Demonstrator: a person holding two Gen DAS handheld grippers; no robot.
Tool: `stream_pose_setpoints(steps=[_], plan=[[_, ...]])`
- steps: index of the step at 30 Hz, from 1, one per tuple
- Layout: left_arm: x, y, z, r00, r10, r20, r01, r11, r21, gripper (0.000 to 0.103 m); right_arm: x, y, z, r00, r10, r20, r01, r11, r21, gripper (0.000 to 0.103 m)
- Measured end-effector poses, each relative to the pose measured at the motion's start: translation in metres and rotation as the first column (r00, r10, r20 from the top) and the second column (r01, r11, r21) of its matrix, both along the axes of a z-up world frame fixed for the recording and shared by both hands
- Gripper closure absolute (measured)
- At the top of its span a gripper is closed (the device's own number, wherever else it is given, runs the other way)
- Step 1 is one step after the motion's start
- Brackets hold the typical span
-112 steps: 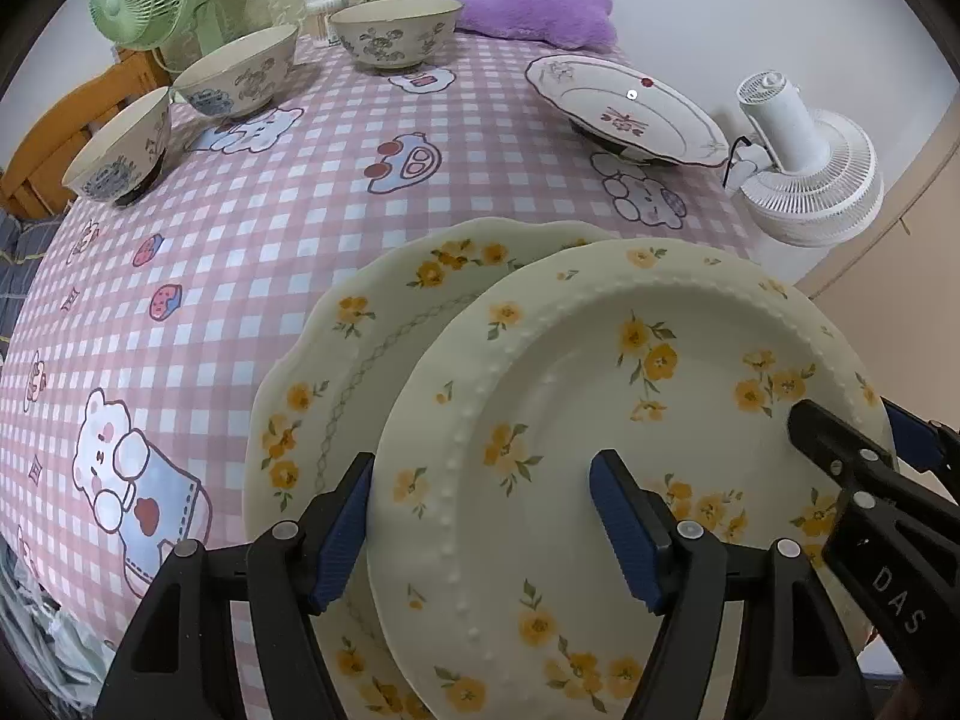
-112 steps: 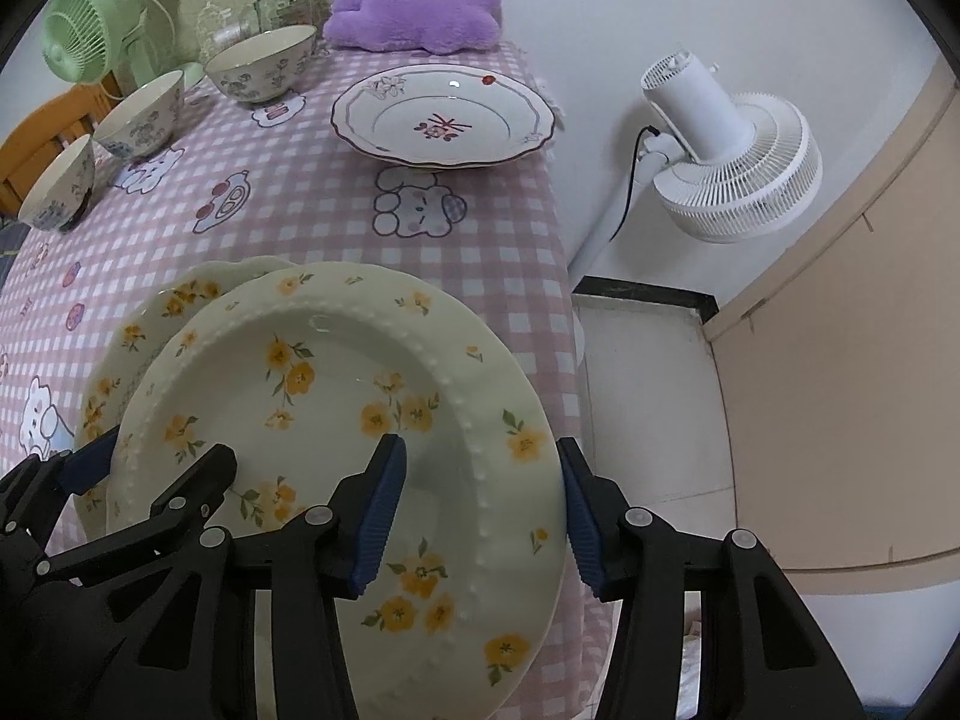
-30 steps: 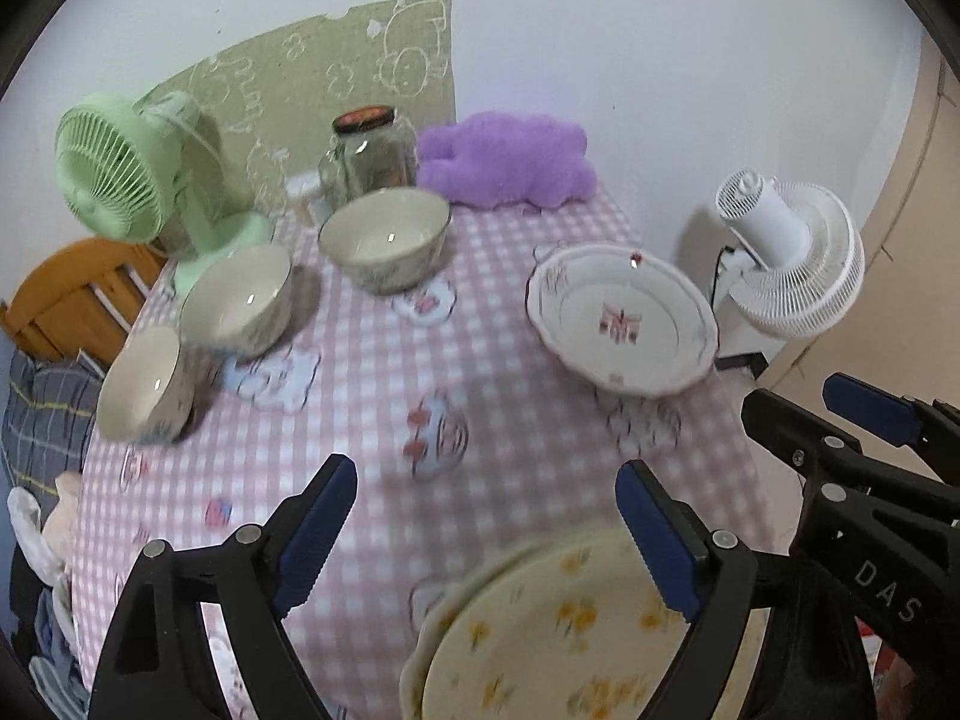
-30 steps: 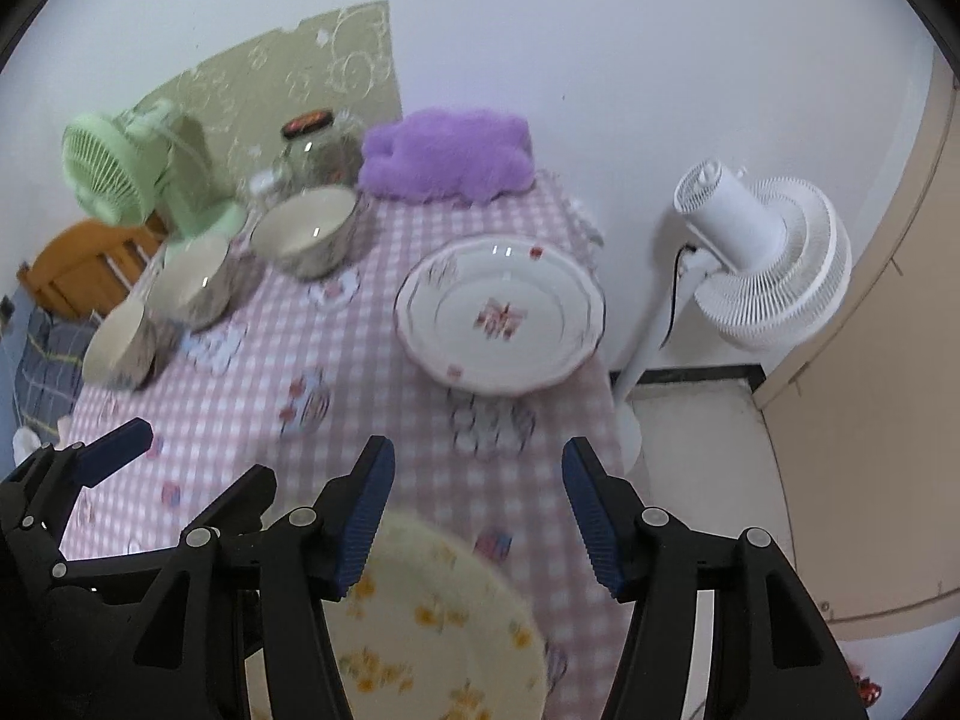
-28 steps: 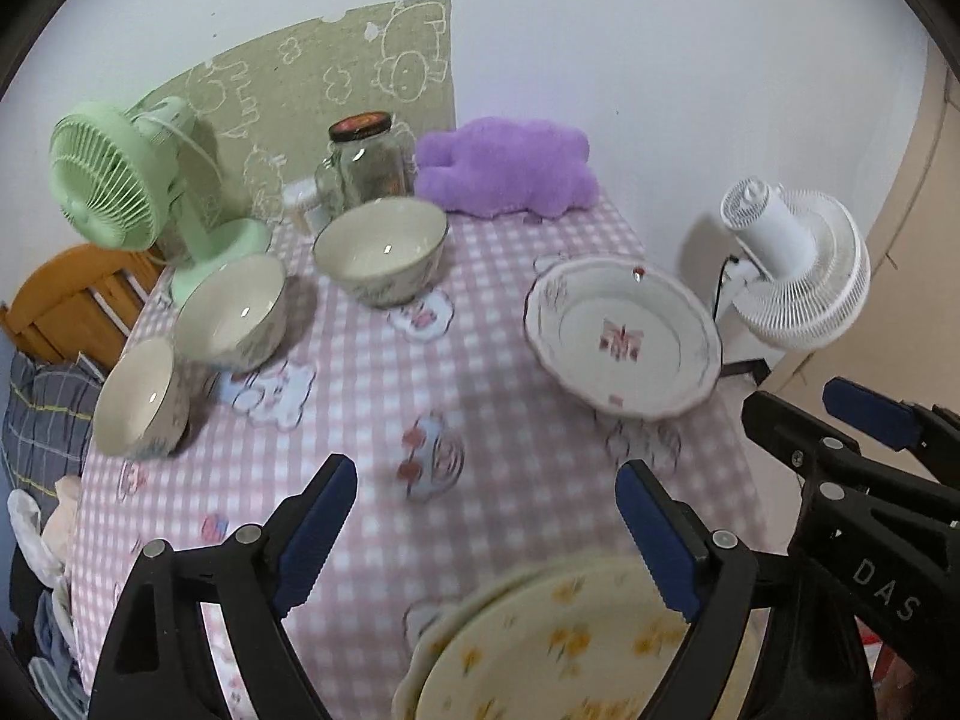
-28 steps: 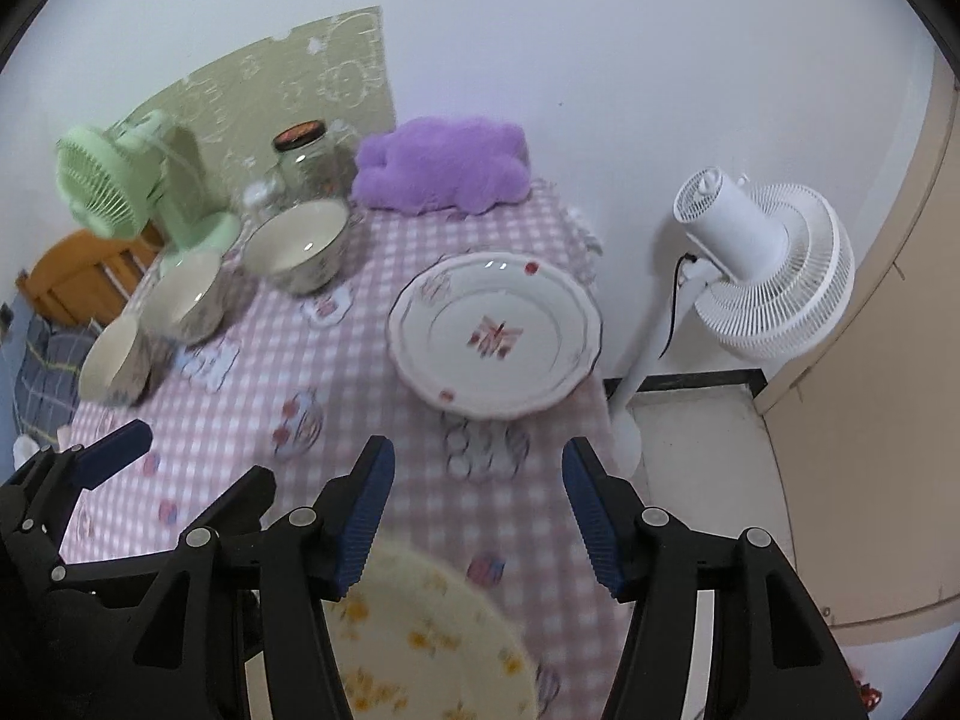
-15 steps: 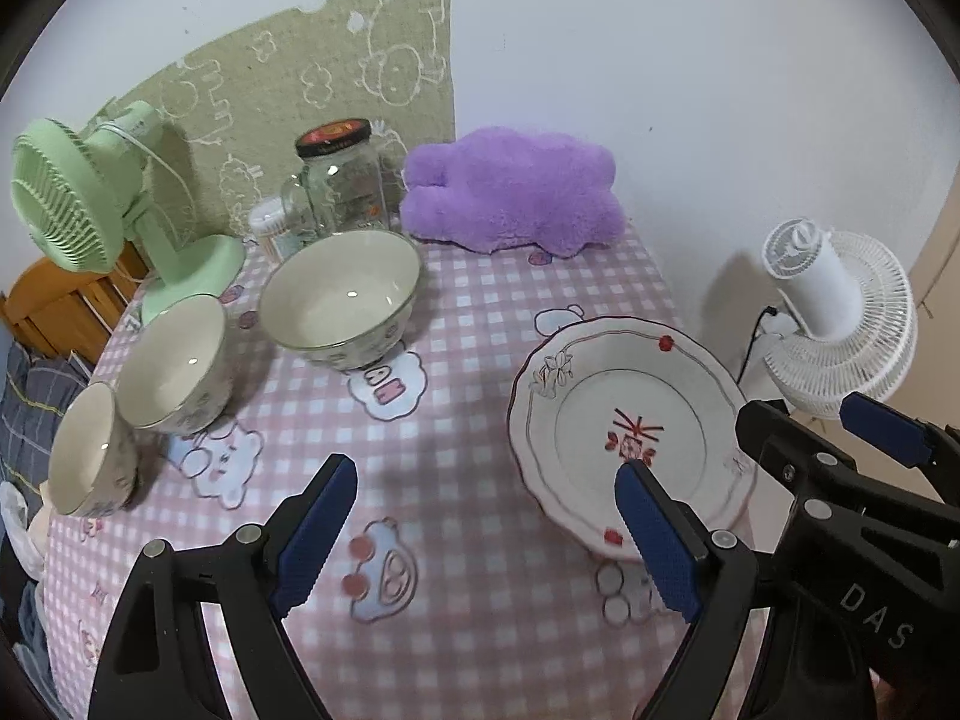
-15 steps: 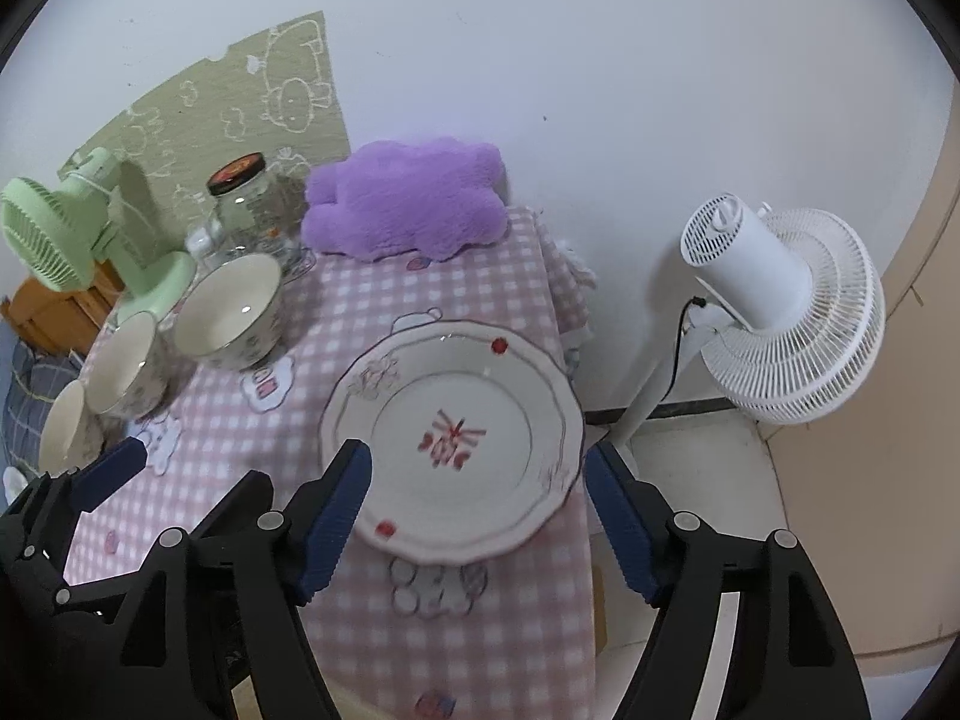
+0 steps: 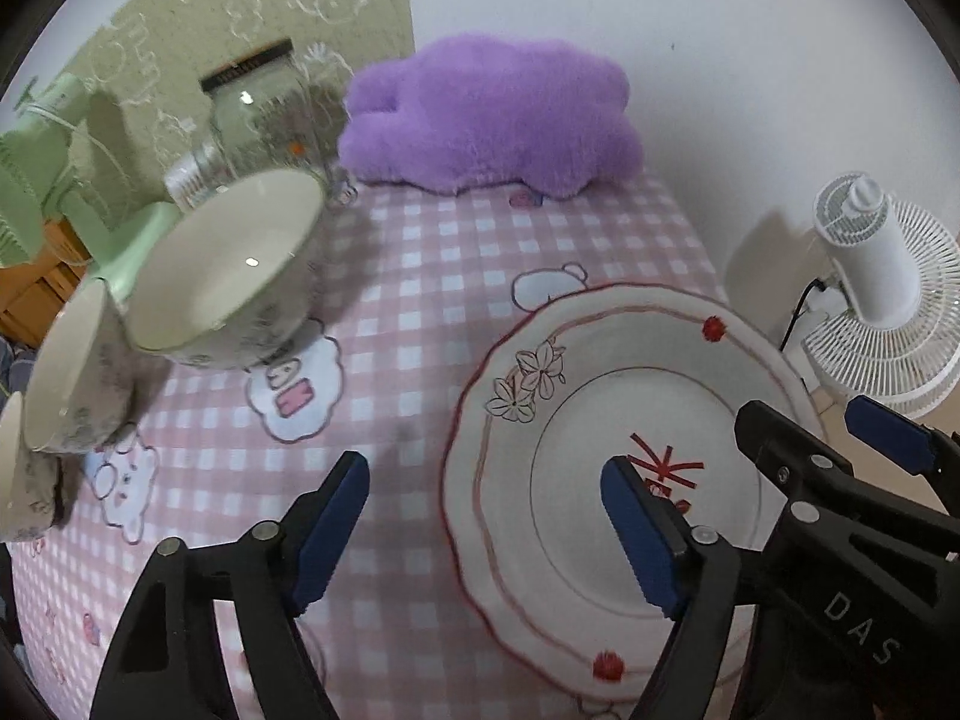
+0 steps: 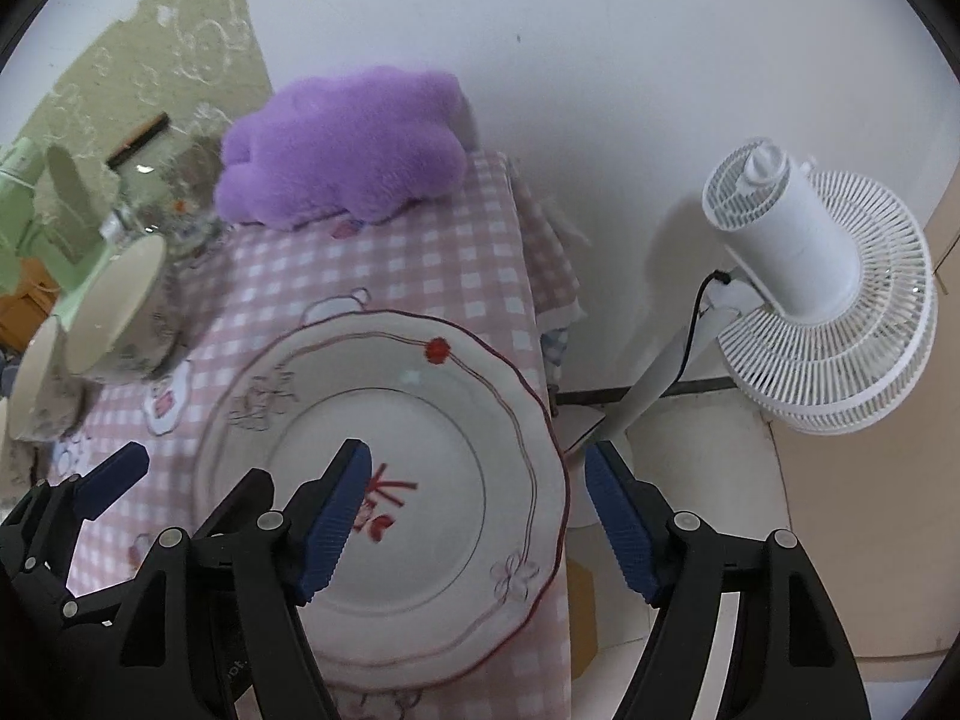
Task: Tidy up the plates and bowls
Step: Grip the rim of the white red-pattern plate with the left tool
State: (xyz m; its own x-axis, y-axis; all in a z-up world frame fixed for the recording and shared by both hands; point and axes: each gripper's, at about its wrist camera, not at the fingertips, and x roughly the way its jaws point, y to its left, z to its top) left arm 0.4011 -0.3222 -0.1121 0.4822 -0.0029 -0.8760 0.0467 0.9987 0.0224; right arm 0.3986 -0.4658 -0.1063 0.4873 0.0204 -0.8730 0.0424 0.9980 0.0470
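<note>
A white plate (image 9: 600, 396) with a red rim line and a red mark in its middle lies at the table's right edge. My left gripper (image 9: 486, 531) hovers over the plate's left rim, which sits between its blue pads untouched; its jaws are closing. My right gripper (image 10: 477, 522) stands open astride the right rim of the same plate (image 10: 420, 396), one finger past the table edge. Three patterned bowls stand in a row to the left, the nearest (image 9: 222, 276) largest, then a second (image 9: 72, 372) and a third (image 9: 12, 480).
A purple plush cushion (image 9: 486, 120) and a glass jar (image 9: 258, 114) sit at the back of the pink checked tablecloth (image 9: 420, 276). A green fan (image 9: 36, 180) stands at the far left. A white floor fan (image 10: 822, 288) is beside the table's right edge.
Both grippers have come forward and down onto the white plate. The yellow flowered plates have dropped out of view. The left jaws have narrowed a little; the right jaws have widened.
</note>
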Motion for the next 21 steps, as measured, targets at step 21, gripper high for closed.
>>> stream_pose_setpoints(steps=[21], plan=[[0.006,0.014,-0.011,0.998,-0.039,-0.056,0.036,0.999,-0.038,0.044,0.010,0.016,-0.018,0.997,0.043,-0.058,-0.039,0.997,0.066,0.027]])
